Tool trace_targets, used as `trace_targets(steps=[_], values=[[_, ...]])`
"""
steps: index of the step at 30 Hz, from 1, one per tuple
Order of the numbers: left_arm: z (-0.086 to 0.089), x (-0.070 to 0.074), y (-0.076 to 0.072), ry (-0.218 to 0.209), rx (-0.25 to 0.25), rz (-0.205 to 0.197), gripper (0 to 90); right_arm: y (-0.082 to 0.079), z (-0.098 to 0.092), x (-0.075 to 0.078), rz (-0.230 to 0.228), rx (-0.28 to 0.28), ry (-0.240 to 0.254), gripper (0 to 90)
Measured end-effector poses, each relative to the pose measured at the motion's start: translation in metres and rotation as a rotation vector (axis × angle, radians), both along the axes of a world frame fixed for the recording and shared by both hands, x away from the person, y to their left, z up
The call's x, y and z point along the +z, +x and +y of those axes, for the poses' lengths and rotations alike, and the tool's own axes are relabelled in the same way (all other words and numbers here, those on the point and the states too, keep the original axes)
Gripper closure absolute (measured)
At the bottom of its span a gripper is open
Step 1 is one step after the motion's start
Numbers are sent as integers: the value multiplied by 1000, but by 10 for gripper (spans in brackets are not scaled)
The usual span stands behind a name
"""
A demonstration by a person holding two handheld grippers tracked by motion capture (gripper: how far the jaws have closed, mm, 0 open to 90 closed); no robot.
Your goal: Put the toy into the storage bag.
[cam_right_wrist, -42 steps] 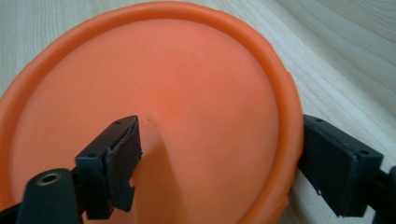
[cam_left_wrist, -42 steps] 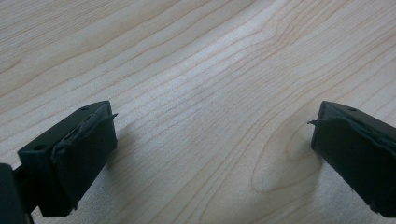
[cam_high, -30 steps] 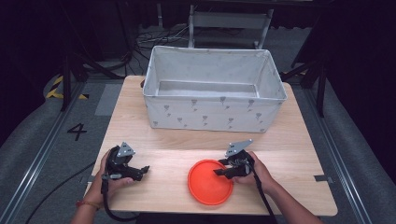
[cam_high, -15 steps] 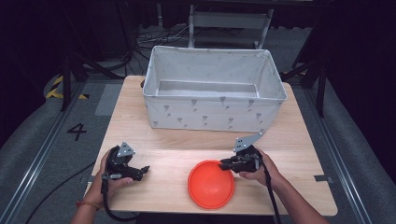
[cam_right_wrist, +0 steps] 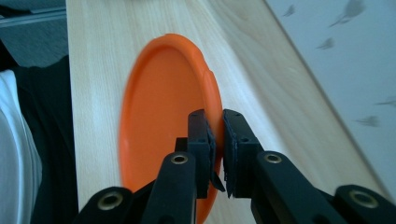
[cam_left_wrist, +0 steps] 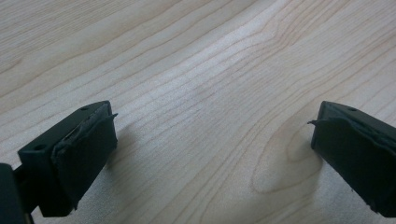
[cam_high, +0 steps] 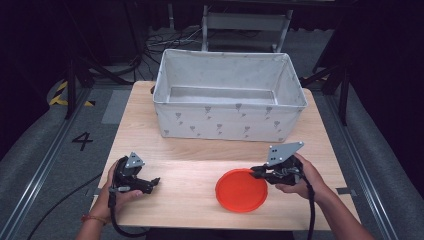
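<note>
An orange plate (cam_high: 240, 192) lies on the wooden table (cam_high: 190, 165) at the front right. My right gripper (cam_high: 256, 172) is shut on the plate's right rim. In the right gripper view the jaws (cam_right_wrist: 218, 116) pinch the thin edge of the orange plate (cam_right_wrist: 163, 116), and that side seems raised a little off the wood. Low over the table's front left, my left gripper (cam_high: 152, 184) stays open. The left gripper view has its jaws (cam_left_wrist: 210, 135) wide apart over bare wood with nothing between them.
A large grey fabric bin (cam_high: 230, 122) with a small printed pattern stands on the back half of the table, and its inside looks bare. Its wall (cam_right_wrist: 345, 70) runs close along the right gripper's side. Dark floor and cables surround the table.
The right gripper has closed on the plate's rim and has moved up and to the right, and the plate has shifted right with it. The left gripper has kept still.
</note>
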State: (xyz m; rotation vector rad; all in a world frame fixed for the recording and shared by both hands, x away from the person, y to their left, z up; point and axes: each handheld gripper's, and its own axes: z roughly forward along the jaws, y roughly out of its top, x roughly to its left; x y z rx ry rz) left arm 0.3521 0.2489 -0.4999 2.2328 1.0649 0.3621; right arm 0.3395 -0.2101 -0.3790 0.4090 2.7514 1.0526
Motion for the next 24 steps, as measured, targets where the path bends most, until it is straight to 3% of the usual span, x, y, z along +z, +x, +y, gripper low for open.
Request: trace_targets(steps=[6,18,24], values=[[0,0,0,2,0,-1,6,-5,-19,25,-60,-32,-53,828],[0,0,0,2,0,-1,5,-2,-70,68,-86,-129,-23,828],[0,0,0,1,0,-1,5,0,-87,92,-132,-168,-35,827]])
